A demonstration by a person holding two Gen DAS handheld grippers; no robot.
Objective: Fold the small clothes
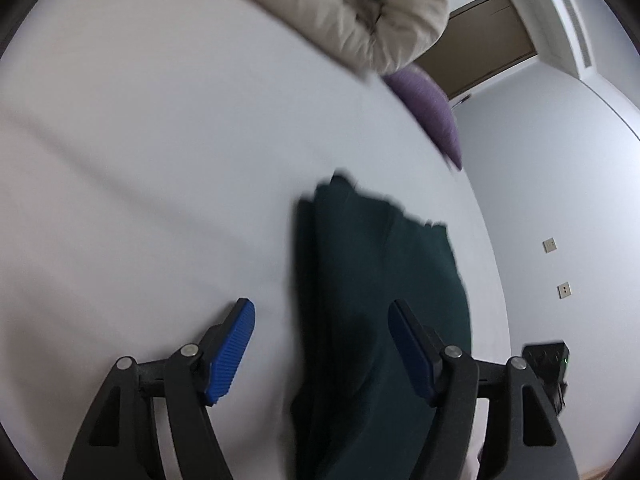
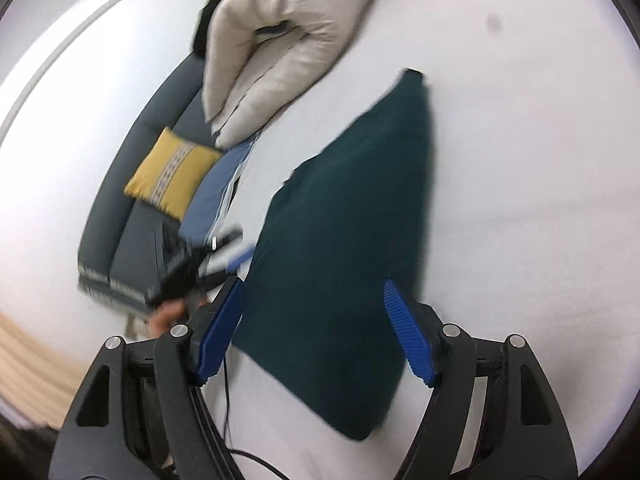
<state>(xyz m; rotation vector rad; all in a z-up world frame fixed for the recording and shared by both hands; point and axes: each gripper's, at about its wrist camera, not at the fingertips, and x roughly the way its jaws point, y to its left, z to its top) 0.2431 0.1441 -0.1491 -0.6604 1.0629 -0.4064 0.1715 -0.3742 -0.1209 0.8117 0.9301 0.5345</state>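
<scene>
A dark green garment point(image 1: 380, 280) lies folded in a long flat shape on the white bed sheet point(image 1: 140, 160). In the left wrist view my left gripper point(image 1: 320, 306) is open, its blue pads point(image 1: 232, 352) wide apart above the garment's near part and not touching it. My right gripper point(image 2: 313, 283) is open too, with its blue pads point(image 2: 408, 332) spread on either side of the same garment point(image 2: 352, 220), which lies under them. The right wrist view is blurred; it shows the left gripper point(image 2: 224, 252) and a hand point(image 2: 168, 316) beside the garment's left edge.
A beige padded cover point(image 2: 280, 40) lies bunched at the far side of the bed, with a purple cloth point(image 1: 432, 112) beside it. A folded blue cloth point(image 2: 216, 192) rests near the bed's edge. Past that edge stands a dark sofa point(image 2: 132, 208) with a yellow cushion point(image 2: 172, 172).
</scene>
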